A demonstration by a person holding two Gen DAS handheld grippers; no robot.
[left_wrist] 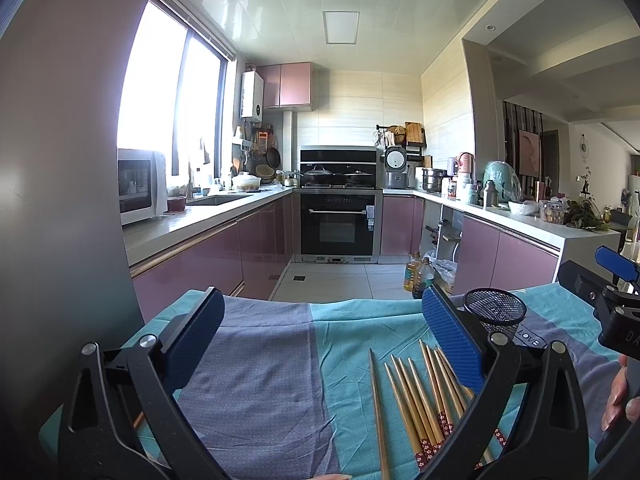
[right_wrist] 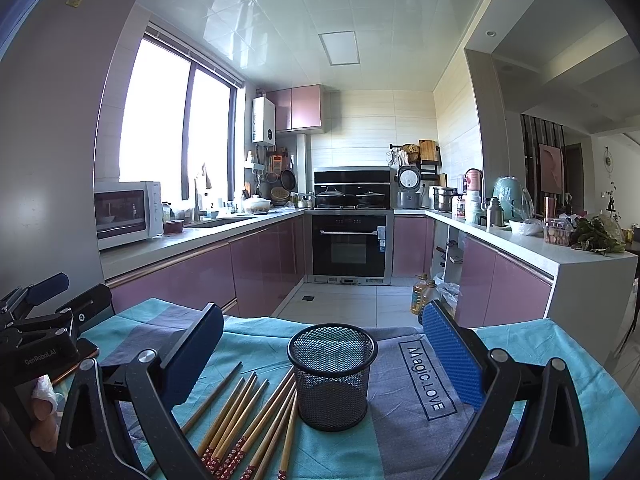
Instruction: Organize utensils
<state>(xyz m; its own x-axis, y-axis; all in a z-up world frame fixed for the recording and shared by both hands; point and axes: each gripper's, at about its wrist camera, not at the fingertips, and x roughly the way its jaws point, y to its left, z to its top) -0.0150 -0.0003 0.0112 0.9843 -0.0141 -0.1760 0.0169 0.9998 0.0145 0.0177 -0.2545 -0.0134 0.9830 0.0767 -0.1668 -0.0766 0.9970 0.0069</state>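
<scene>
Both grippers' fingers apart, holding nothing: left gripper (left_wrist: 324, 336), right gripper (right_wrist: 324, 344); cloth (right_wrist: 404, 412) reads "Magic.LOVE".

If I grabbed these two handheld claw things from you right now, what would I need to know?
Left gripper: jaws open, empty, above the cloth.
Right gripper: jaws open, empty, with the mesh cup between them.
Chopsticks: all loose on the teal and grey cloth, just left of the mesh cup.
The cup stands upright and looks empty.
Done: nothing yet.
Left: pick up the chopsticks and stand them in the cup.
</scene>
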